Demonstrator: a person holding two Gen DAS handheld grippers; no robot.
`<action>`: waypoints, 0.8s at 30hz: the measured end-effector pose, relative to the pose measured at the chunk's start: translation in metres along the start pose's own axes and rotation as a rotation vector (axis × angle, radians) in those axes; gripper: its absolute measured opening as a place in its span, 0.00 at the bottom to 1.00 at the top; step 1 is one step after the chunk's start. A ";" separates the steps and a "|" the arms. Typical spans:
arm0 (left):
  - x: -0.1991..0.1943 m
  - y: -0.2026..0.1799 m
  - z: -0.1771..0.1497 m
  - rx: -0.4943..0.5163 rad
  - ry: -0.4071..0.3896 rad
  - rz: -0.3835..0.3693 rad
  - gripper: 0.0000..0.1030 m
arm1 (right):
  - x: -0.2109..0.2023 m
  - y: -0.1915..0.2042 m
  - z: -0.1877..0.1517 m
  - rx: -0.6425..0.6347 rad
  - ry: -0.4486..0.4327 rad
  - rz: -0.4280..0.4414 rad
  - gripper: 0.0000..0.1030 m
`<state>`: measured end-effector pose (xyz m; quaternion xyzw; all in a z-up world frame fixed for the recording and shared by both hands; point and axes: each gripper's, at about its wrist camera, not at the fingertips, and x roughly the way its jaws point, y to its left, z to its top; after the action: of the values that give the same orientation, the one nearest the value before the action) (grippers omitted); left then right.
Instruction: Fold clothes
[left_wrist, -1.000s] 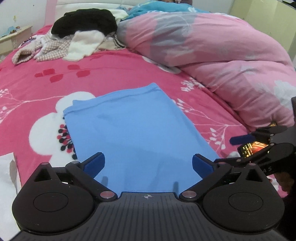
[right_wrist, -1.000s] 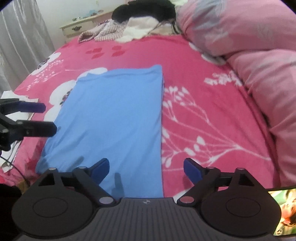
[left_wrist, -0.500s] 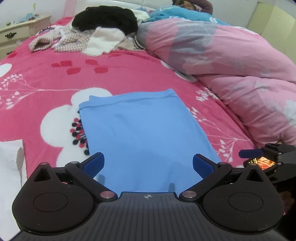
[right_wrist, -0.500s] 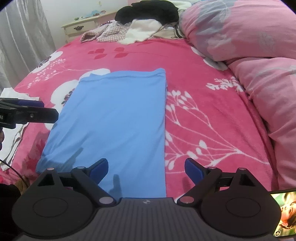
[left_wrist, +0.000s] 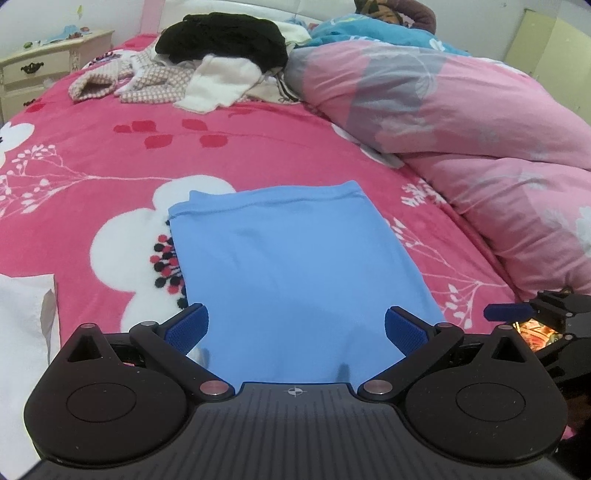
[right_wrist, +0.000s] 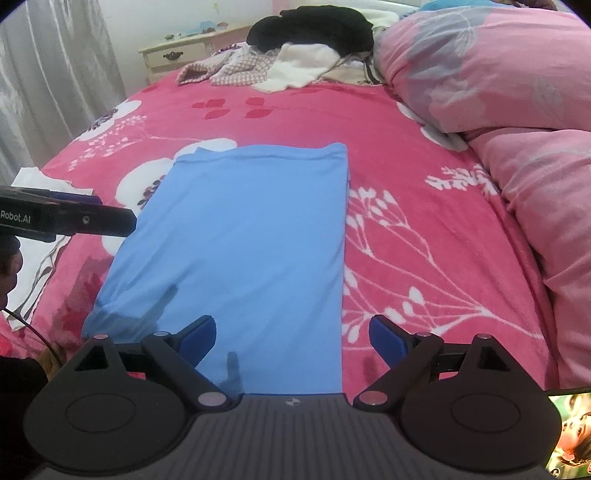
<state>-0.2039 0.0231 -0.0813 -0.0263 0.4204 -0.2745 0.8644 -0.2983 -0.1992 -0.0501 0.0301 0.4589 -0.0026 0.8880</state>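
Observation:
A light blue garment (left_wrist: 295, 266) lies flat as a long folded rectangle on the pink flowered bedspread (left_wrist: 110, 155); the right wrist view shows it too (right_wrist: 240, 236). My left gripper (left_wrist: 295, 330) hovers open over its near end, with nothing between its fingers. My right gripper (right_wrist: 291, 338) is open above the garment's near right edge, also empty. From the left wrist view the right gripper (left_wrist: 524, 314) shows at the right edge. The left gripper (right_wrist: 74, 218) enters the right wrist view from the left.
A heap of unfolded clothes (left_wrist: 207, 70), black, white and checked, lies at the head of the bed. A bulky pink duvet (left_wrist: 461, 122) fills the right side. White cloth (left_wrist: 22, 332) lies at the near left. A nightstand (left_wrist: 40, 70) stands beyond the bed. A phone screen (right_wrist: 570, 435) glows bottom right.
Both grippers have drawn back and risen from the blue garment, so more of the bed shows. The garment has not moved. Both stay open.

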 end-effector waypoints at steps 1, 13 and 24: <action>0.000 0.000 0.000 0.001 0.001 0.000 1.00 | 0.000 0.000 0.000 -0.001 -0.001 0.000 0.90; 0.005 0.000 -0.003 0.001 0.028 -0.017 1.00 | -0.002 0.001 0.001 -0.002 -0.007 0.007 0.91; 0.006 0.001 -0.004 -0.014 0.038 -0.025 1.00 | -0.002 0.004 0.001 -0.010 -0.011 0.017 0.91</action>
<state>-0.2028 0.0218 -0.0886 -0.0324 0.4380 -0.2830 0.8526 -0.2989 -0.1958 -0.0478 0.0295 0.4538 0.0070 0.8906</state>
